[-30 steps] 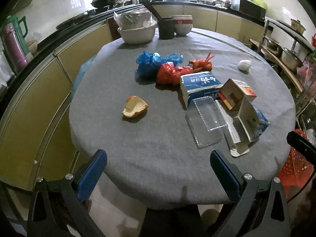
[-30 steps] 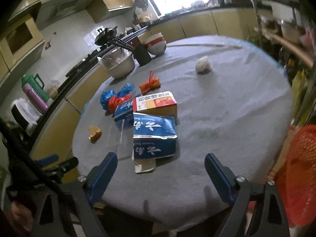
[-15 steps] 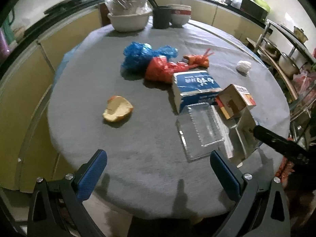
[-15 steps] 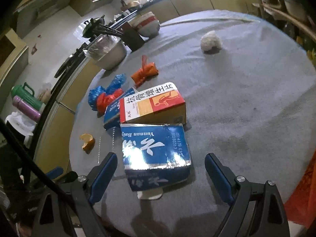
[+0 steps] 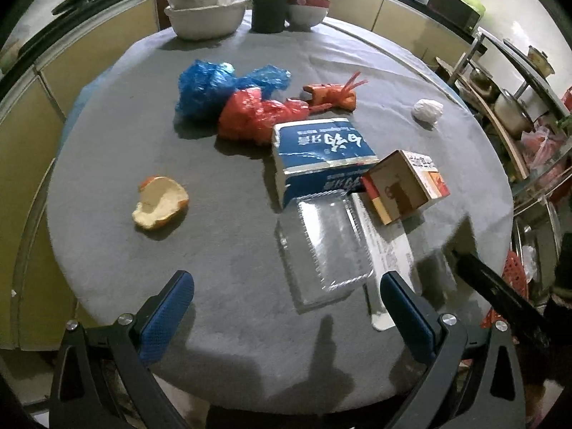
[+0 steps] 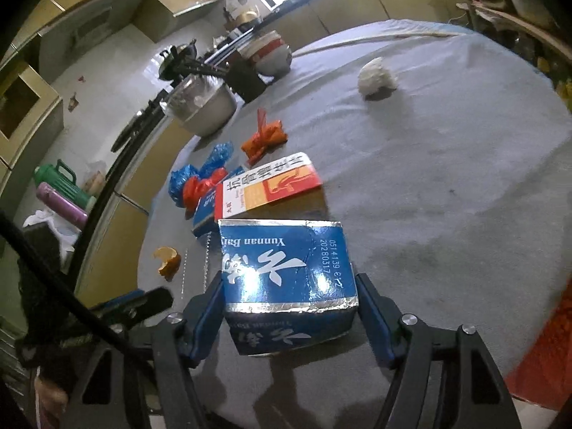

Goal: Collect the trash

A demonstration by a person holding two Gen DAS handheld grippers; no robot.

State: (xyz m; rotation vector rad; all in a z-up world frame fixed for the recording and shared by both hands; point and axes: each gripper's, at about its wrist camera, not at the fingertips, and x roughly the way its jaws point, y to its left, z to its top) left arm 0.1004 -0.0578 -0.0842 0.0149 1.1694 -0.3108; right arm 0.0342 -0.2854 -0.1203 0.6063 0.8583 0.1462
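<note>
From the left wrist, we are holding the left hand-held gripper (image 5: 286, 307) wide open and empty above the near edge of the round grey surface (image 5: 232, 257). Its blue fingers (image 5: 168, 311) are framing the clear plastic tray (image 5: 323, 246), which is lying flat beside a paper leaflet (image 5: 384, 250); we judge we are keeping this hand back and ready while the other one works. Further in, we are seeing a blue carton (image 5: 321, 153), touching a red-and-orange carton (image 5: 405, 186) lying with its open end toward us, then a red bag (image 5: 255, 114) pressed against a blue bag (image 5: 211, 87), an orange wrapper (image 5: 332, 94), a white paper wad (image 5: 427, 109) well apart at the right, and a piece of orange peel (image 5: 161, 202) alone at the left. Bowls (image 5: 205, 14) are standing at the far rim, out of the way.

From the right wrist, we are bracketing a second blue carton (image 6: 286, 279) with the right hand-held gripper (image 6: 289, 314): both pads are lying along its short sides and seem to be touching, though we cannot tell whether they are squeezing yet. The carton appears to be resting on the surface, near the edge, so it is the easiest piece to take first. A red basket (image 6: 543, 350) is showing just off the surface at the right, probably where the trash is going.
</note>
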